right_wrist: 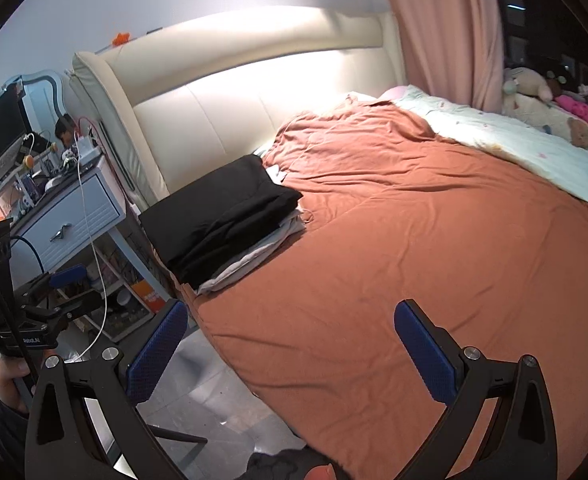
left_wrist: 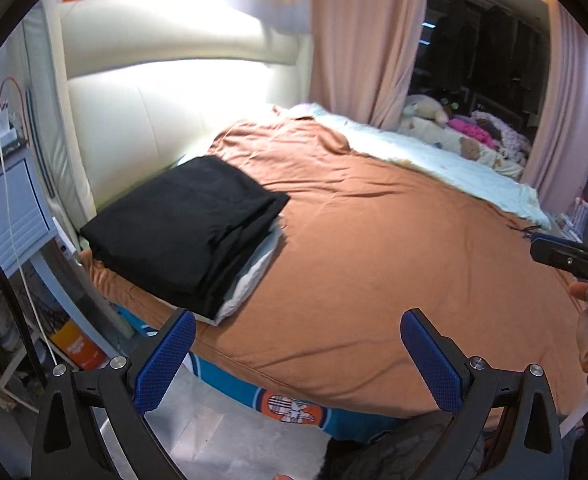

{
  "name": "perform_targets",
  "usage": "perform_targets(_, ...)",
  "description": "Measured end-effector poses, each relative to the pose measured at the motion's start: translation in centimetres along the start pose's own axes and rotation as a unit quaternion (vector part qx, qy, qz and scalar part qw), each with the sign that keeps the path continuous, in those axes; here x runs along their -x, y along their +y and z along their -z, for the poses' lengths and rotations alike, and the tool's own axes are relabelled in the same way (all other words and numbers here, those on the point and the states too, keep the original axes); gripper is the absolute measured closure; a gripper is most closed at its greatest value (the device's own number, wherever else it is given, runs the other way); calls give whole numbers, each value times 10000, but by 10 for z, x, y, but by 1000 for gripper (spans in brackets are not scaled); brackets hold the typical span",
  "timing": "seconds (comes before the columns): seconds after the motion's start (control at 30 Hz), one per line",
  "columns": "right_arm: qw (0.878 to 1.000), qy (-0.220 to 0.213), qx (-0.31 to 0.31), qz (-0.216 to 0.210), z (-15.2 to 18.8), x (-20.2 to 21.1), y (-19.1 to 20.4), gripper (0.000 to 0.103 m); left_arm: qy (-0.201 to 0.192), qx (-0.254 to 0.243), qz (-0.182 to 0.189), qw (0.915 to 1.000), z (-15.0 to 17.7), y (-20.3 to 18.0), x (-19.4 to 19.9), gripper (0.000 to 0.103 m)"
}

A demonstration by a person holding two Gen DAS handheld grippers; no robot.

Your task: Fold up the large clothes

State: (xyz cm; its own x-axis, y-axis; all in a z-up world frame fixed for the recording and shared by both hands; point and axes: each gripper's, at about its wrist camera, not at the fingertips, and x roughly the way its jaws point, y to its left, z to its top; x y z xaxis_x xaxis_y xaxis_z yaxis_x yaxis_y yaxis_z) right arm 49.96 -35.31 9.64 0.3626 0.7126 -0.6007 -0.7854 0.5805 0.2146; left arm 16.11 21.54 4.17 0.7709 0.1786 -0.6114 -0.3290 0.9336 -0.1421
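A: Folded black garment [left_wrist: 186, 232] on the near left corner of the bed, by the headboard [left_wrist: 142, 120]. Lying flat, edges squared, on top of a pale grey folded piece [left_wrist: 250, 280] that sticks out beneath on the side toward the middle of the bed.

B: Confirmed from the right wrist view. Black garment [right_wrist: 218, 216] stacked on the grey layer [right_wrist: 250, 260], both resting on the rust-brown bedspread [right_wrist: 414, 260]. Rest of the bedspread wrinkled, bare.

A: Left gripper [left_wrist: 298, 360] spread wide, nothing between the blue pads [left_wrist: 162, 364]. Hanging above the bed's near edge, clear of the stack.

B: Right gripper [right_wrist: 290, 354] likewise wide apart, empty. Blue pads [right_wrist: 426, 356] above bedspread and floor, touching no cloth.

A: Right gripper also visible at the far right edge of the left view [left_wrist: 566, 256], well apart from the garment.

B: Left gripper at the left edge here [right_wrist: 54, 284], a hand [right_wrist: 6, 380] on its handle, in front of the nightstand [right_wrist: 70, 216].

A: Pale blue quilt [left_wrist: 434, 160] along the far side of the bed. Stuffed toys [left_wrist: 434, 108] beyond, by the pink curtain [left_wrist: 362, 40].

B: White cable [right_wrist: 90, 240] hanging down across the nightstand drawer.
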Motion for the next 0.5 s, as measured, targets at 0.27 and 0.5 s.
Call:
perform_targets(0.27,9984,-461,19,315,47,72,15,0,-336,-205,253,9989,27,-27,47,0)
perform_targets(0.5,9956,-713,65,607,91,109,30,0,-681,-410,431,9959,53,-46,88,0)
